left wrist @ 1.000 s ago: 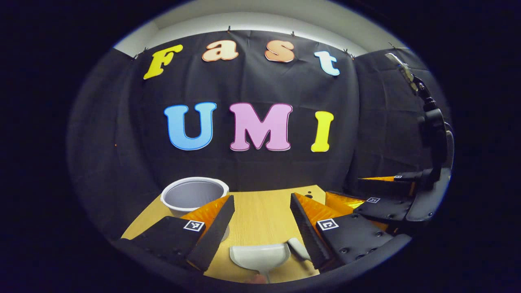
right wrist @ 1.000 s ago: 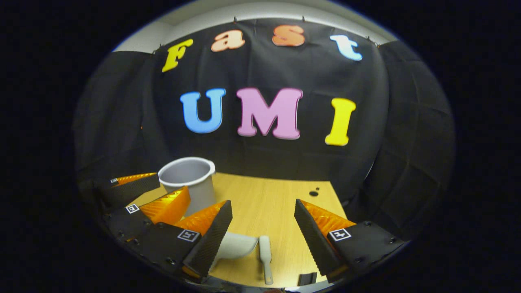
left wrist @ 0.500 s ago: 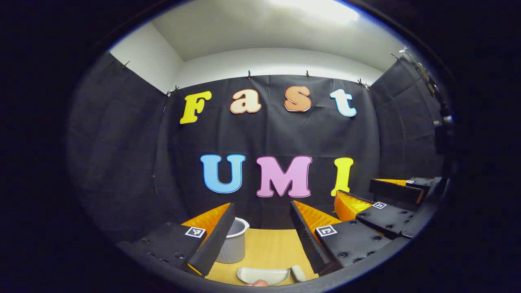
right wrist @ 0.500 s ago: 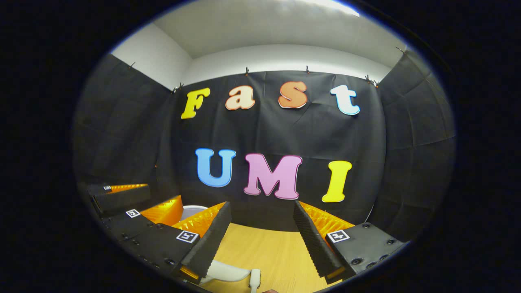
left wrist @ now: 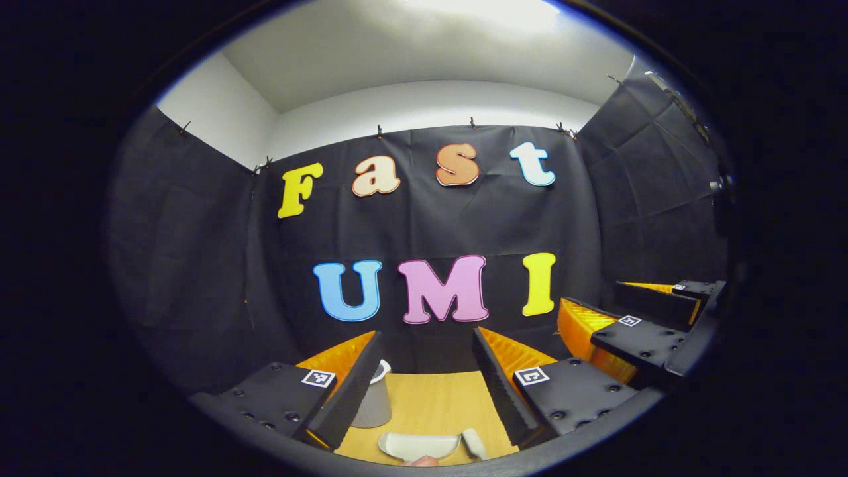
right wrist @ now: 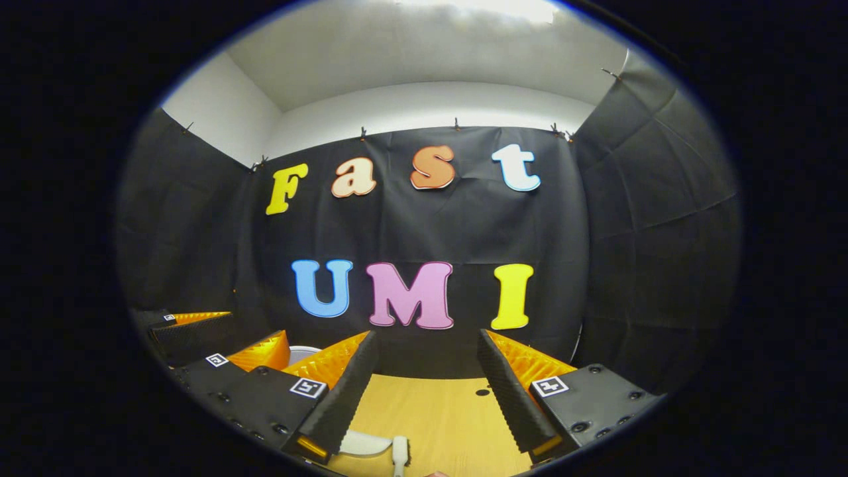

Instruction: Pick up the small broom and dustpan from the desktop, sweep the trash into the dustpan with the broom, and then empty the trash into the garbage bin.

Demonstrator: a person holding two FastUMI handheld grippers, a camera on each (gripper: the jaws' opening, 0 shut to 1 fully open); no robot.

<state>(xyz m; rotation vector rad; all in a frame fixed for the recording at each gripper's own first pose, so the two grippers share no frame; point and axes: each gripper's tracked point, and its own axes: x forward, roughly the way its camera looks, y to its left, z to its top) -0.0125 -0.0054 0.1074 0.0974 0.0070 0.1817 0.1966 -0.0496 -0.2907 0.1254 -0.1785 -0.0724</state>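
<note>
On the wooden desktop [left wrist: 430, 404], dustpan [left wrist: 417, 445] and broom [left wrist: 474, 442] lie side by side before the bin [left wrist: 375, 401]; my left claw [left wrist: 424, 384] and right claw [right wrist: 424, 391] hover unclenched, empty, probably lining up.

A light wood-grain bench [left wrist: 430, 404] stands against the black cloth wall of the booth, seen low in the left gripper view and again in the right gripper view [right wrist: 444, 424]. A pale grey garbage bin [left wrist: 374, 401] stands upright on the bench toward its far left, partly hidden. Nearer the camera, a pale dustpan [left wrist: 417, 445] lies flat on the wood, with the small broom [left wrist: 473, 442] just beside it on its right; in the right gripper view the dustpan [right wrist: 363, 442] and broom [right wrist: 399, 452] lie side by side at the near edge. A small dark hole [right wrist: 483, 392] marks the bench top toward the back.
</note>
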